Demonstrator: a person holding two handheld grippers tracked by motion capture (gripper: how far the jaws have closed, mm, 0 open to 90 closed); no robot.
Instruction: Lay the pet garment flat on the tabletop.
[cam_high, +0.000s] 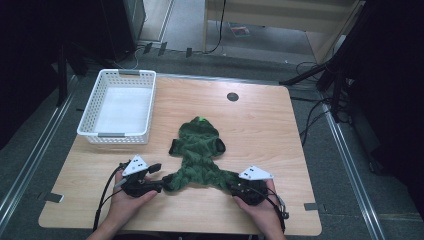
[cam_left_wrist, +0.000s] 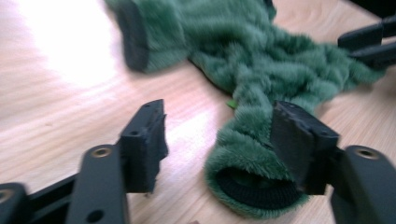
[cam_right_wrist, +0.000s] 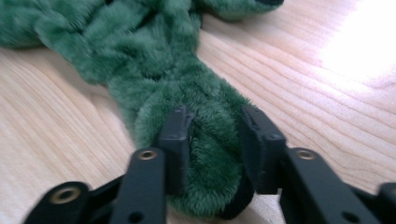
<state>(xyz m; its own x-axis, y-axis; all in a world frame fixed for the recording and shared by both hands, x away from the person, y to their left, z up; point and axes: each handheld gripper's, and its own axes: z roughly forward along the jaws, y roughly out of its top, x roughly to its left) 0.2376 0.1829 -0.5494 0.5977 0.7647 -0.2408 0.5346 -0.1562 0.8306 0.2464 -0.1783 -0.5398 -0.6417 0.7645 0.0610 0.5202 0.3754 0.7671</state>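
Starting at the left: a white plastic lattice basket (cam_high: 120, 106) sits on the far left part of the light wooden table (cam_high: 260, 125), with nothing in it that I can see. Just to its right, mid-table, is the fuzzy green plush garment with black ribbed cuffs (cam_high: 199, 155), a tiny hooded suit lying flat with its two legs splayed toward the person.

The left gripper (cam_high: 159, 176) has its jaws spread apart around the left leg cuff (cam_left_wrist: 254, 184). One pad sits against the fur, the other is clear of it, so no pinch there. The right gripper (cam_high: 235, 189) straddles the right leg (cam_right_wrist: 210, 140) with both pads sunk into the pile; looks like a grip to me.

Handling-wise I'd say this thing is light, floppy and squashy. It won't break or slip, but it'll sag and bunch when lifted. The cuffs seem the firmest spots to grab, one each side.
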